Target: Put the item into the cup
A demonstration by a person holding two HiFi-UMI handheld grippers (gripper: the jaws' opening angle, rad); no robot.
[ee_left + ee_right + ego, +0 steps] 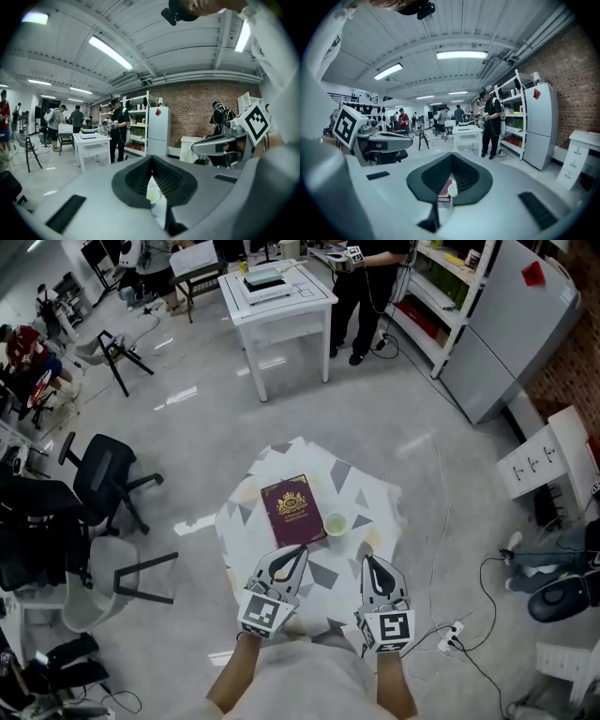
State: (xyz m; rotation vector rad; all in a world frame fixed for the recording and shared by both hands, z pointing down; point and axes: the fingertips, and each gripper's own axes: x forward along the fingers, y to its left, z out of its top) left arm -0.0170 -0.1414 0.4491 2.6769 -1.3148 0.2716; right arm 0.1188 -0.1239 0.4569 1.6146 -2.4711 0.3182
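Note:
A pale green cup (337, 524) stands on the small table with the white-and-grey patterned cloth (375, 498), just right of a maroon book (292, 509). My left gripper (301, 550) hovers over the book's near edge, its jaws shut with nothing between them. My right gripper (367, 560) is a little right of and nearer than the cup, also shut and empty. In the left gripper view the cup (152, 196) shows low through the gap behind the closed tips (151, 160). The right gripper view shows book (442, 191) and cup (453, 189) below its closed tips (452, 155).
Black office chairs (103, 479) stand left of the table and cables (469, 615) trail on the floor to the right. Farther off are a white table (277, 292), a person standing beside it (366, 287), a grey cabinet (520, 320) and white drawers (548, 460).

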